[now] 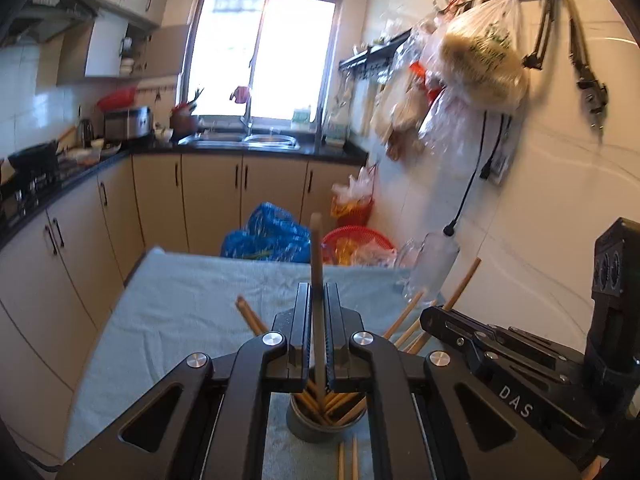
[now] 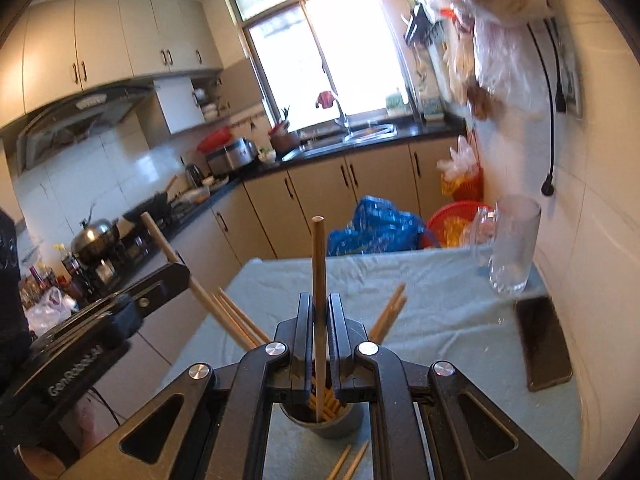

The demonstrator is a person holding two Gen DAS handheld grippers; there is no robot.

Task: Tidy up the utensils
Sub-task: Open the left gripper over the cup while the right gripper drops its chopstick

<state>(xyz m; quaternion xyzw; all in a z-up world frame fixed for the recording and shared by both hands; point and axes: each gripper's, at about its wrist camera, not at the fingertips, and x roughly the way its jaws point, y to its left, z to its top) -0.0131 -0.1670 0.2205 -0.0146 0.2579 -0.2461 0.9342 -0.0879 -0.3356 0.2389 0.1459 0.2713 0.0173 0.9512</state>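
A grey cup (image 1: 304, 430) (image 2: 340, 428) full of wooden chopsticks stands on the light blue cloth (image 1: 180, 312), directly under both grippers. My left gripper (image 1: 318, 292) is shut on one chopstick (image 1: 316, 248), which stands upright with its lower end in the cup. My right gripper (image 2: 320, 300) is shut on another upright chopstick (image 2: 319, 256), its foot also among the sticks in the cup. The two grippers are side by side: the right one (image 1: 500, 352) shows in the left wrist view, the left one (image 2: 100, 320) in the right wrist view. Two loose chopsticks (image 1: 348, 460) (image 2: 352, 460) lie before the cup.
A clear glass mug (image 2: 514, 248) (image 1: 430, 264) stands at the table's far right corner, by the tiled wall. A dark phone (image 2: 542, 344) lies near the right edge. Beyond the table sit a blue bag (image 2: 380, 224) and red baskets (image 2: 452, 220) on the floor.
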